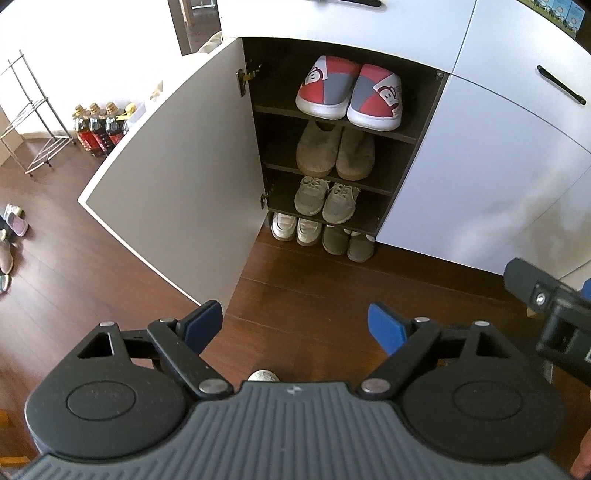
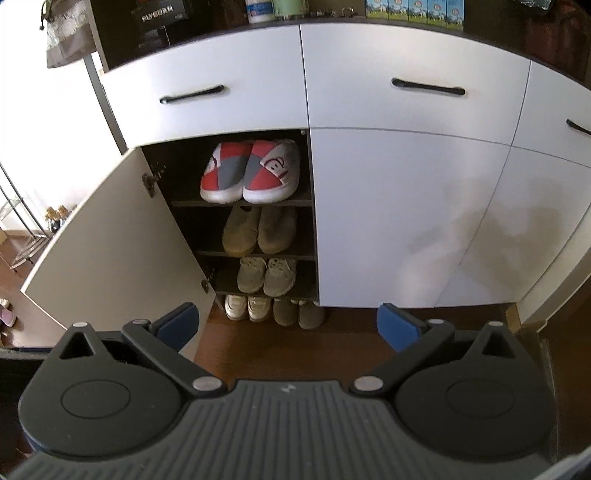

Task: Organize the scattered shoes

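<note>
The white shoe cabinet [image 1: 480,177] stands with its left door [image 1: 177,177] swung open. Inside, red-and-grey cartoon slippers [image 1: 347,92] fill the top shelf, tan slippers [image 1: 334,151] the second and grey sneakers [image 1: 327,199] the third. White shoes [image 1: 295,229] and dark shoes [image 1: 347,243] sit at the bottom. Several loose shoes [image 1: 14,221] lie on the floor at far left. My left gripper [image 1: 295,321] hovers over the wooden floor in front of the cabinet, open and holding nothing. My right gripper [image 2: 288,323] is open and empty too, facing the same shelves [image 2: 258,203].
Bottles [image 1: 99,129] and a wire rack [image 1: 33,110] stand by the wall at left. Closed white doors and drawers with black handles [image 2: 428,86] lie right of the open compartment. The right gripper's body [image 1: 546,306] shows at the left view's right edge. Boxes [image 2: 413,11] top the cabinet.
</note>
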Demonstrator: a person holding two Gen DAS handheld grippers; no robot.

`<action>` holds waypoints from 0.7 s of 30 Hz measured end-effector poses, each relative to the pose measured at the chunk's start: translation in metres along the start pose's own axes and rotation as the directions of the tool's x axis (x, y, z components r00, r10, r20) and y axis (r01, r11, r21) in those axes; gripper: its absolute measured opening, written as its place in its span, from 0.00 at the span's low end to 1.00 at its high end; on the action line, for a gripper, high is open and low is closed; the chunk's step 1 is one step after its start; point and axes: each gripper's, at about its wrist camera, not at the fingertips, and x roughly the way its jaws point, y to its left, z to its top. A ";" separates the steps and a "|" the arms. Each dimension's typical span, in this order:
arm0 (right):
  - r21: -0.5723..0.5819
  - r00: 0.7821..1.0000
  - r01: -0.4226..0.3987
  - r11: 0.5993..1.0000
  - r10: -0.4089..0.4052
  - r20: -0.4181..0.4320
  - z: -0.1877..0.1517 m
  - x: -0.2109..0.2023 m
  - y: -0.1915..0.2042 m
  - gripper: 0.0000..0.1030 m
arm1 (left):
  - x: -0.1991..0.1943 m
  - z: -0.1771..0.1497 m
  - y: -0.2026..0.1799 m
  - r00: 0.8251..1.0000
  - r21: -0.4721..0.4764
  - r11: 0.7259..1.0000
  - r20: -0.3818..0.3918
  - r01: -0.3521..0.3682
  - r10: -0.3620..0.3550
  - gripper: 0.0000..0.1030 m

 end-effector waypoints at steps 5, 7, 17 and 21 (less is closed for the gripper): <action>0.000 1.000 0.010 1.000 -0.010 -0.006 0.002 0.003 -0.001 0.99 | 0.000 0.006 -0.006 1.000 0.012 1.000 0.013 -0.010 0.010 0.86; 0.007 1.000 0.011 1.000 -0.011 -0.009 0.003 0.005 -0.003 0.99 | -0.001 0.009 -0.009 1.000 0.022 1.000 0.020 -0.020 0.020 0.86; 0.036 1.000 0.015 0.999 -0.015 -0.024 0.011 0.014 -0.007 0.99 | 0.001 0.021 -0.013 0.999 0.033 0.999 0.035 -0.007 0.006 0.86; 0.038 0.999 0.017 0.999 -0.016 -0.031 0.014 0.017 -0.007 0.99 | -0.001 0.025 -0.014 0.998 0.055 0.998 0.060 -0.027 0.024 0.86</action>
